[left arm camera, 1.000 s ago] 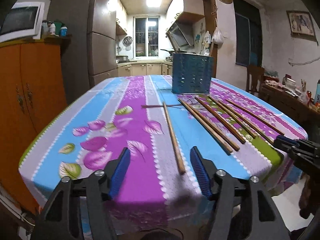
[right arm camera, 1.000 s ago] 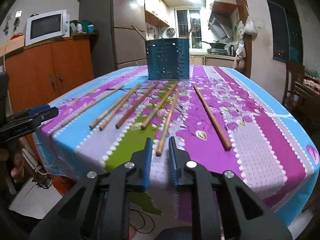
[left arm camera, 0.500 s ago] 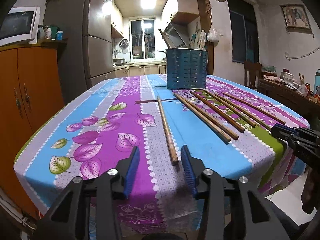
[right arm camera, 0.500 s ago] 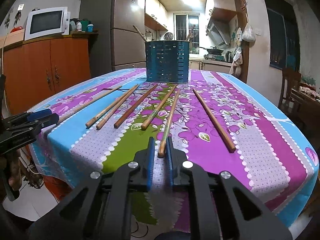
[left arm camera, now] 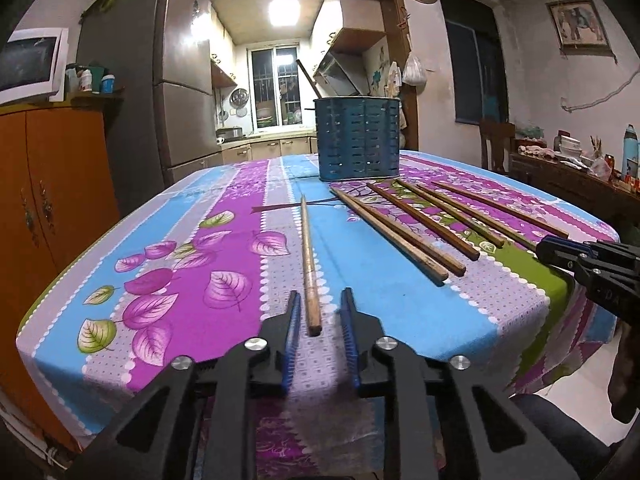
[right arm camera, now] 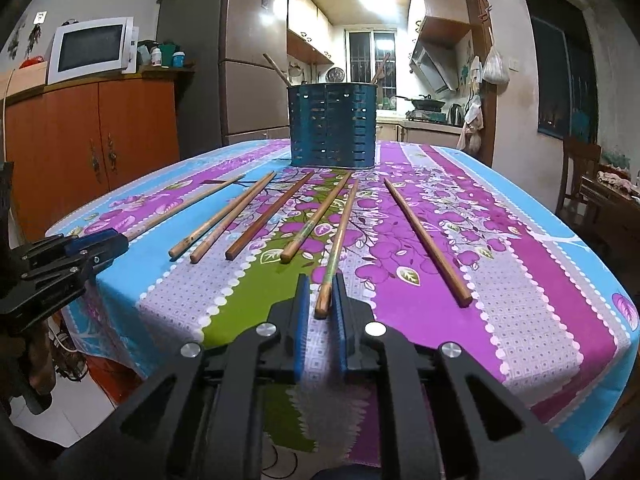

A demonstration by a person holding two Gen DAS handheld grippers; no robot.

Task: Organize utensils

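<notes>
Chopsticks lie in a loose fan on the flowered tablecloth (left arm camera: pixel 168 280), their far tips aimed at the blue slotted holder (left arm camera: pixel 358 138) standing upright near the table's far end. The left gripper (left arm camera: pixel 319 312) hangs at the near table edge with its jaws partly open on either side of the butt end of a lone chopstick (left arm camera: pixel 309 256); a gap shows on each side, so it grips nothing. This stick lies well apart from the others, off to their left. The right gripper (right arm camera: pixel 320 294) has its jaws drawn much closer around the near end of a greenish chopstick (right arm camera: pixel 338 240), though thin gaps seem to remain and I cannot tell whether the pads touch the wood. Just beside it on the left lies a shorter-looking stick (right arm camera: pixel 316 218), and well to the right a single long one (right arm camera: pixel 426 242); nothing sits between either gripper and the holder except the sticks themselves.

The right view shows two sticks already leaning out of the holder (right arm camera: pixel 333 126), one to each side, while the left view shows only one poking up at its left rim. The right view also takes in the microwave (right arm camera: pixel 90 50) on the orange cabinet (right arm camera: pixel 92 132); the left view alone shows the framed picture (left arm camera: pixel 578 24) and the cluttered side table (left arm camera: pixel 572 176) on the far right.
</notes>
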